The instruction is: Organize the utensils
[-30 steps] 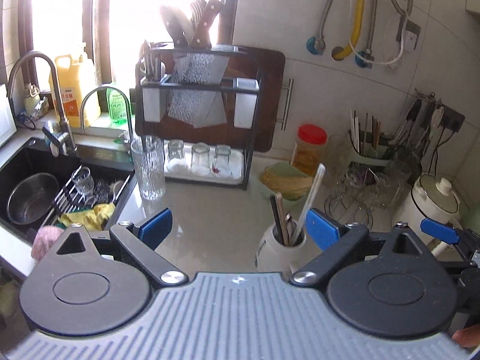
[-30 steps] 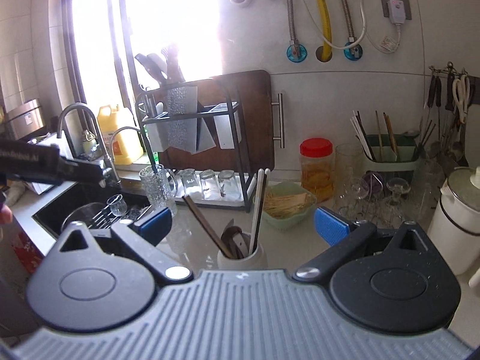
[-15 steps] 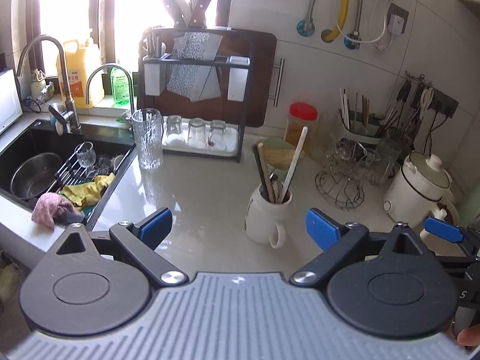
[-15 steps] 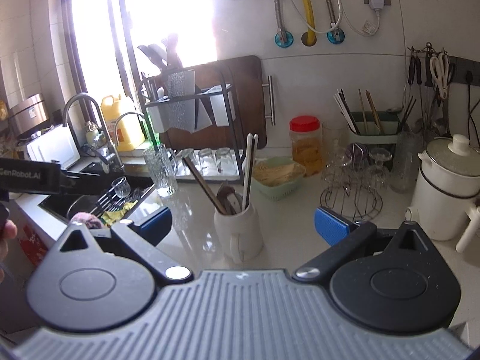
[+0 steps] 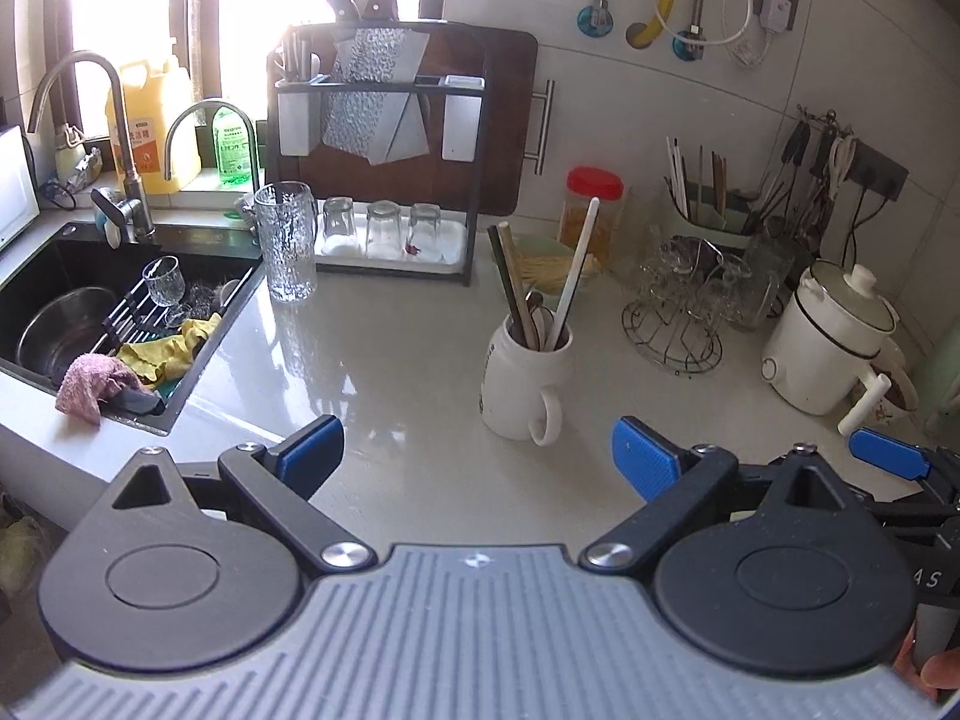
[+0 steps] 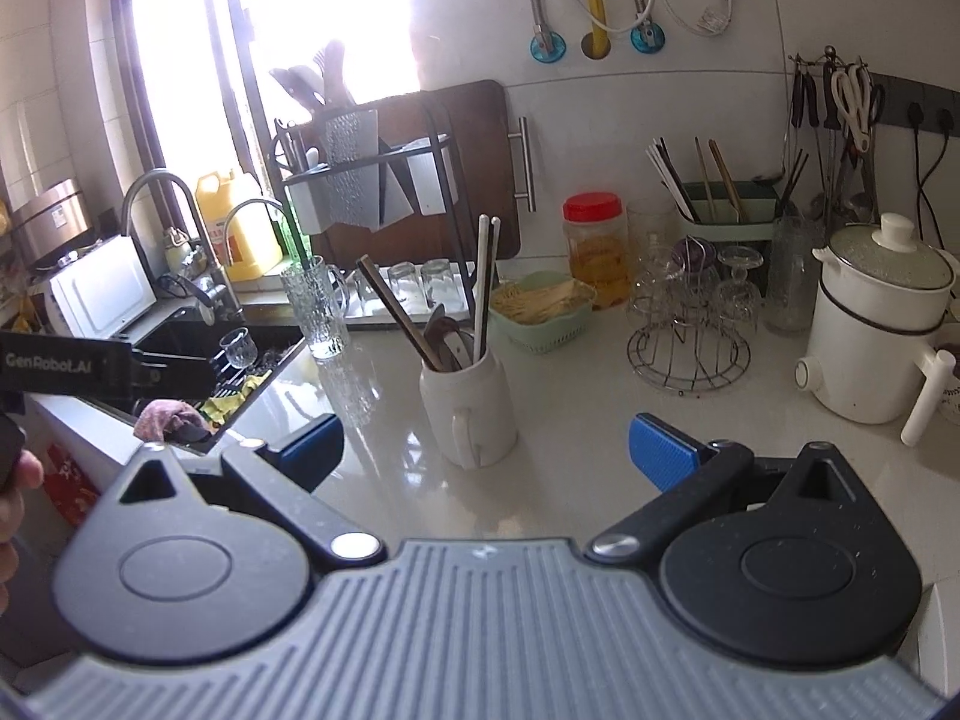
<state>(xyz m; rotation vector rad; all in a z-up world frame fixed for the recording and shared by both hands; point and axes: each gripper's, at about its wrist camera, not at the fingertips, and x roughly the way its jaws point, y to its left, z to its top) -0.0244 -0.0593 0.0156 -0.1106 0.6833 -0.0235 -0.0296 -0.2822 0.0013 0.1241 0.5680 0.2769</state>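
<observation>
Both grippers hang over the near edge of the counter with their blue-padded fingers spread wide and nothing between them. The left gripper point(image 5: 477, 450) points at the open worktop, and the right gripper point(image 6: 486, 450) sits beside it, its blue fingertip showing at the right edge of the left wrist view.

Just beyond both sets of fingers, standing free on the pale countertop point(image 5: 390, 348), is a white mug point(image 5: 525, 378) with its handle turned toward the grippers. It holds the utensils: dark wooden chopsticks point(image 5: 510, 288) leaning left, a white chopstick point(image 5: 576, 270) leaning right in the left view, and what looks like a spoon bowl down inside. In the right view the mug point(image 6: 471, 402) shows a white and a dark stick upright side by side.

Behind the mug sits a green basket point(image 6: 543, 312) of pale strands, with a red-lidded jar point(image 6: 597, 252) next to it. A wire glass stand point(image 6: 690, 336) stands to the right, then a white lidded pot point(image 6: 876, 330). To the left are a tall textured glass point(image 5: 287, 243), a black knife rack point(image 5: 372, 138) over upturned tumblers, and the sink point(image 5: 90, 312) with rags on its edge.
</observation>
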